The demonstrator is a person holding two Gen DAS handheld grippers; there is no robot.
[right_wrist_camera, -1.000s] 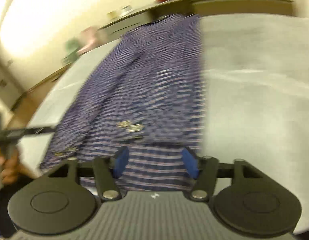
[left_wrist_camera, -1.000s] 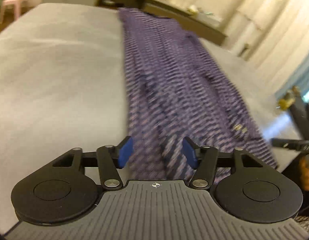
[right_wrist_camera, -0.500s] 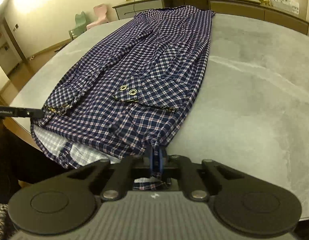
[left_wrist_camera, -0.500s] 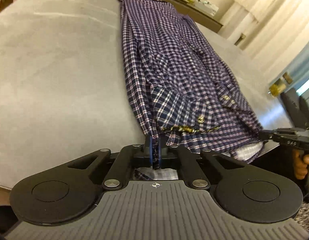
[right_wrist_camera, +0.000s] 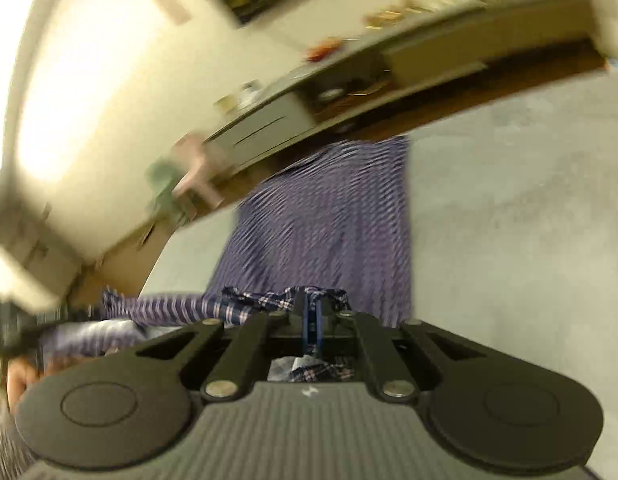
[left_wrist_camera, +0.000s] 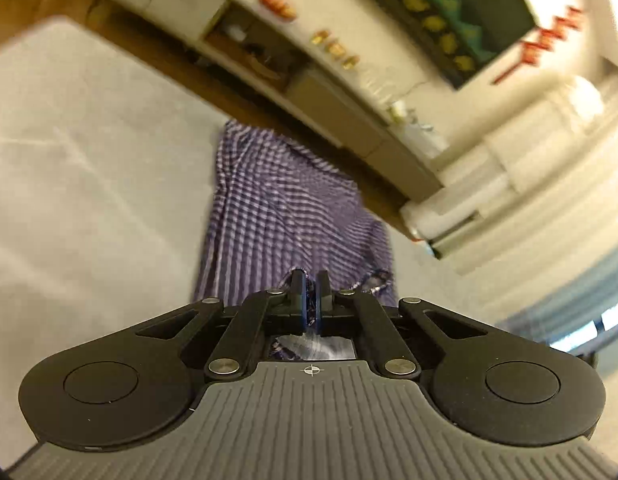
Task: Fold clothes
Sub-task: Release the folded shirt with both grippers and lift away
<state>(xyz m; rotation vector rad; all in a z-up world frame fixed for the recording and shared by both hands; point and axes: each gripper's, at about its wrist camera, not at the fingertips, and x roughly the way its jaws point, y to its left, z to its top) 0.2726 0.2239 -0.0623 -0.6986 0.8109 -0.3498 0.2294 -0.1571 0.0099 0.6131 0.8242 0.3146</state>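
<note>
A navy and white plaid shirt (left_wrist_camera: pixel 285 216) lies lengthwise on a grey table (left_wrist_camera: pixel 81 152), its far end near the table's far edge. It also shows in the right wrist view (right_wrist_camera: pixel 333 224). My left gripper (left_wrist_camera: pixel 309 296) is shut on the shirt's near hem at its left corner and holds it raised above the table. My right gripper (right_wrist_camera: pixel 312 316) is shut on the near hem at the right corner, cloth bunched around its fingers. The left gripper (right_wrist_camera: pixel 25 320) and the hand on it show at the left of the right wrist view. Both views are motion-blurred.
A long low sideboard (left_wrist_camera: pixel 309 80) with small objects on it runs along the far wall; it also shows in the right wrist view (right_wrist_camera: pixel 349 92). Small pink and green chairs (right_wrist_camera: pixel 185 176) stand beyond the table. Curtains (left_wrist_camera: pixel 549 184) hang at the right.
Both grippers closed on the shirt's near hem about half a second ago. Since then they have lifted it and carried it forward over the shirt; both views now tilt up toward the far wall.
</note>
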